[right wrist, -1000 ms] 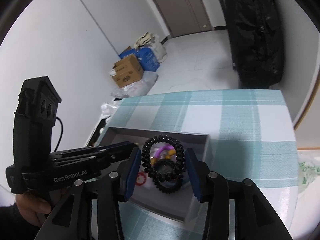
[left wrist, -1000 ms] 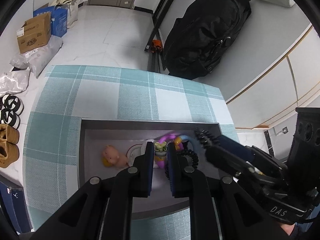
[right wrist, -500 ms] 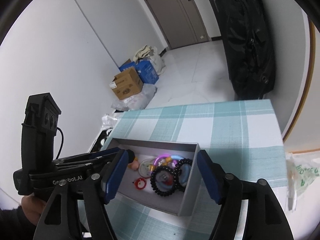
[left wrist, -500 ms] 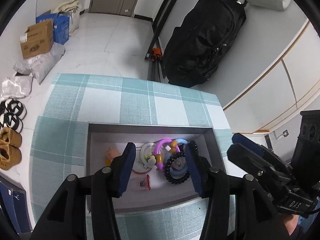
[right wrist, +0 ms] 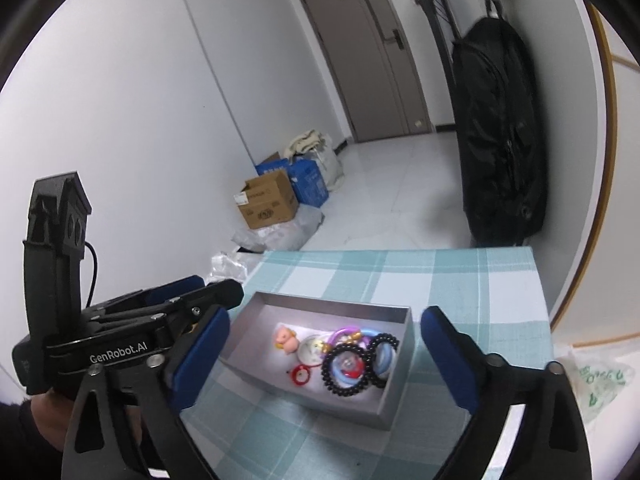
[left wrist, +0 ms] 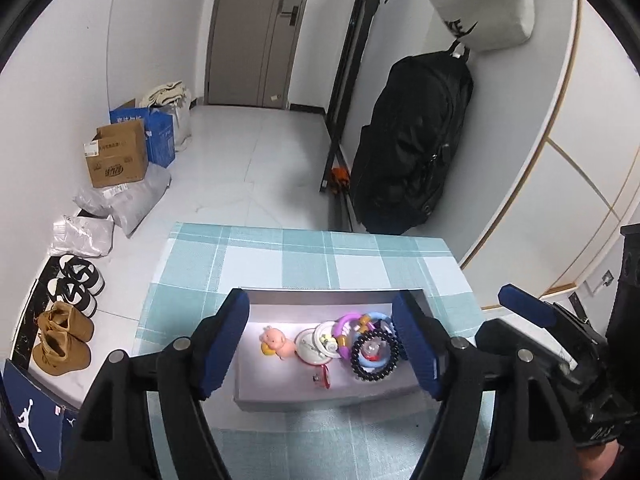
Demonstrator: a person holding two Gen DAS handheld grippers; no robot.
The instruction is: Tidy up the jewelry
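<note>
A grey open box [left wrist: 320, 400] sits on the plaid tablecloth. In it lie a pink pig figure [left wrist: 274, 342], a white round piece [left wrist: 316, 344], coloured rings [left wrist: 350, 322], black spiral hair ties [left wrist: 376, 356] and a small red charm [left wrist: 322, 376]. My left gripper [left wrist: 320, 298] hovers above the box, its jaws opening with nothing between them. My right gripper [right wrist: 325, 316] hangs over the same box [right wrist: 332, 304], its jaws opening wide and holding nothing. The hair ties [right wrist: 346, 368] and pig [right wrist: 286, 338] lie below it. The left gripper's fingers [right wrist: 192, 284] show at left.
The teal plaid cloth [left wrist: 280, 252] covers a small table that ends just behind the box. On the floor stand a black bag [left wrist: 412, 140], cardboard boxes [left wrist: 116, 160] and shoes [left wrist: 60, 344]. A plastic bag [right wrist: 592, 380] lies at the table's right.
Both grippers have opened and drawn up and back from the box. The black hair tie that the right gripper held now lies in the box.
</note>
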